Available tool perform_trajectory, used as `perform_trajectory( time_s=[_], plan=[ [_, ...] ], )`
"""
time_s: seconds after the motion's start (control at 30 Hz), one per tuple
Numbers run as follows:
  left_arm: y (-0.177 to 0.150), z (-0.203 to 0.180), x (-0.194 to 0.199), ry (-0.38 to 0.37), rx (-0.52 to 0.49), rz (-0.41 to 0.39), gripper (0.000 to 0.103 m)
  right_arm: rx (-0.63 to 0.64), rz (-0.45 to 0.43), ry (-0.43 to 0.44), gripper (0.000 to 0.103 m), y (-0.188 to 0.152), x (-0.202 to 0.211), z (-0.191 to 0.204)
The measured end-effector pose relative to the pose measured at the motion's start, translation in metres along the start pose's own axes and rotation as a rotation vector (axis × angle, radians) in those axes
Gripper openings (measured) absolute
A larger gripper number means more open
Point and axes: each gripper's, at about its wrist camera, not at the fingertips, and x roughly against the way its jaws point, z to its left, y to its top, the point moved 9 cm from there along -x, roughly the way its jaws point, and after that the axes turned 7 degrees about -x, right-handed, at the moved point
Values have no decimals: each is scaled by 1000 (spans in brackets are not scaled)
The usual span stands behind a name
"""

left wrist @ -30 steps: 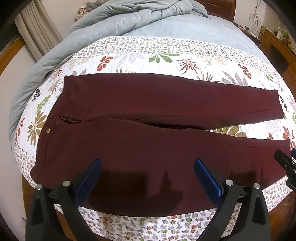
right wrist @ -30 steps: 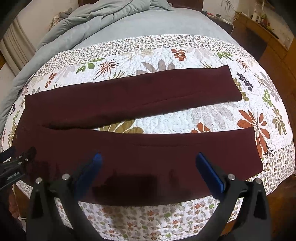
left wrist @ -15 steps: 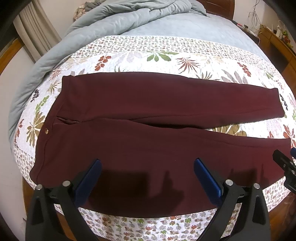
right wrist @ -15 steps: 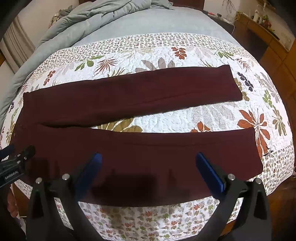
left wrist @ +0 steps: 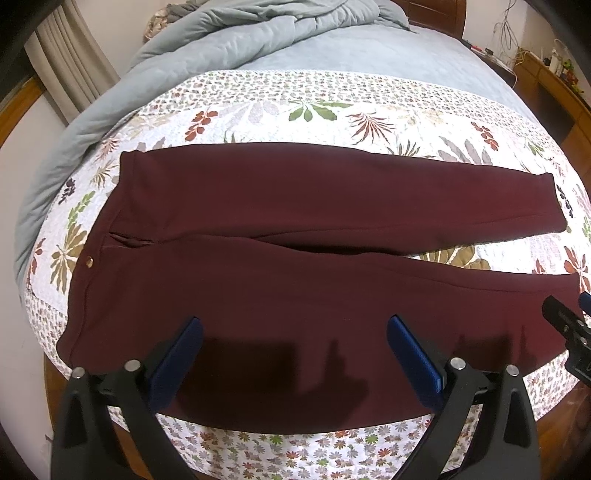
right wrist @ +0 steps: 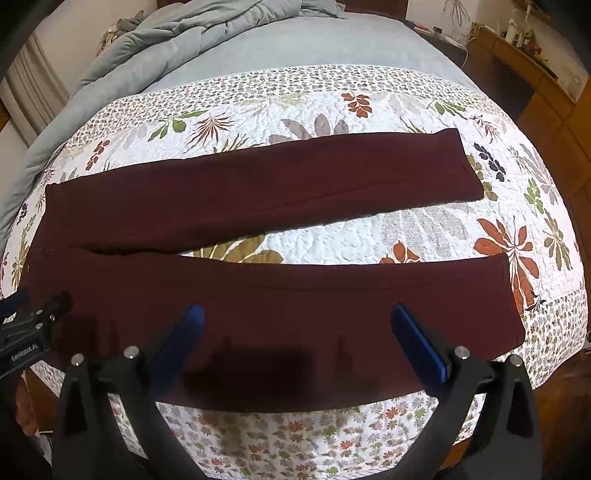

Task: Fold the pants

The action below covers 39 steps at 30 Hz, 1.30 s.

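Note:
Dark maroon pants (left wrist: 280,236) lie flat on a floral quilt, waistband with a gold button (left wrist: 89,261) at the left, both legs stretching right. In the right wrist view the two legs (right wrist: 258,192) are spread apart with quilt showing between them. My left gripper (left wrist: 294,354) hovers open above the near hip area, its blue pads (left wrist: 177,362) wide apart. Open as well, my right gripper (right wrist: 295,343) hangs over the near leg, nothing between its fingers. Each gripper shows at the other view's edge: right gripper (left wrist: 569,332), left gripper (right wrist: 33,325).
The floral quilt (left wrist: 332,110) covers the bed's near part, with its edge just below the pants. A rumpled grey-blue duvet (left wrist: 240,33) lies at the back. Wooden furniture (right wrist: 546,96) stands to the right, a curtain (left wrist: 70,66) at the far left.
Both grippers have drifted back slightly, so the pants sit a little higher in view. Nothing has been grasped; the pants have not moved.

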Motion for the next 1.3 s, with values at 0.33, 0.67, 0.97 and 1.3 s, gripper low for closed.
perform_trajectory(
  time_s=[0.33, 0.67, 0.97, 1.3],
  plan=[
    [0, 0, -1, 0, -5, 2, 100, -7, 2, 3, 101, 1, -2, -3],
    [1, -3, -3, 5, -10, 6, 100, -7, 8, 17, 101, 1, -6, -4],
    [26, -24, -34, -129, -30, 42, 100, 11, -21, 24, 101, 55, -21, -51],
    [122, -44, -66, -161, -50, 70, 100, -56, 113, -100, 101, 213, -129, -225]
  ],
)
